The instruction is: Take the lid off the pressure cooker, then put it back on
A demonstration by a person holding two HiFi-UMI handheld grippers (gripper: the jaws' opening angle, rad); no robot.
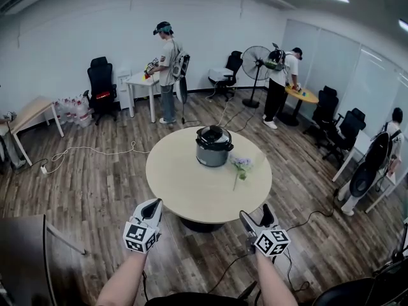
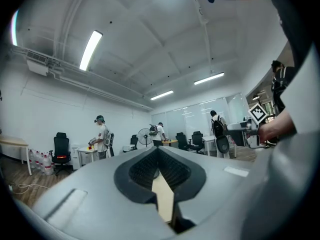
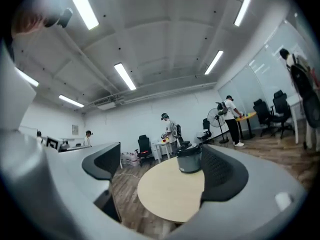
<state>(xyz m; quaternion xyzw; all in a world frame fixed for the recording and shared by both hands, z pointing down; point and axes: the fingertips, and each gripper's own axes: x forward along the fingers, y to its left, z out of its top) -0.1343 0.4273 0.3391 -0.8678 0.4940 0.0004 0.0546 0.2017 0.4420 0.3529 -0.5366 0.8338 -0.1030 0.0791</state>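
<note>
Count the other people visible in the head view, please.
3 people: one at the white desk behind, one beside the fan, one at the right edge. Others may be out of frame.

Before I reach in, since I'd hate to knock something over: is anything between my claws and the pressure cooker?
Only a small purple flower lies on the table, just in front of the pressure cooker, on the side of the right claw. Nothing visible blocks the left claw.
</note>
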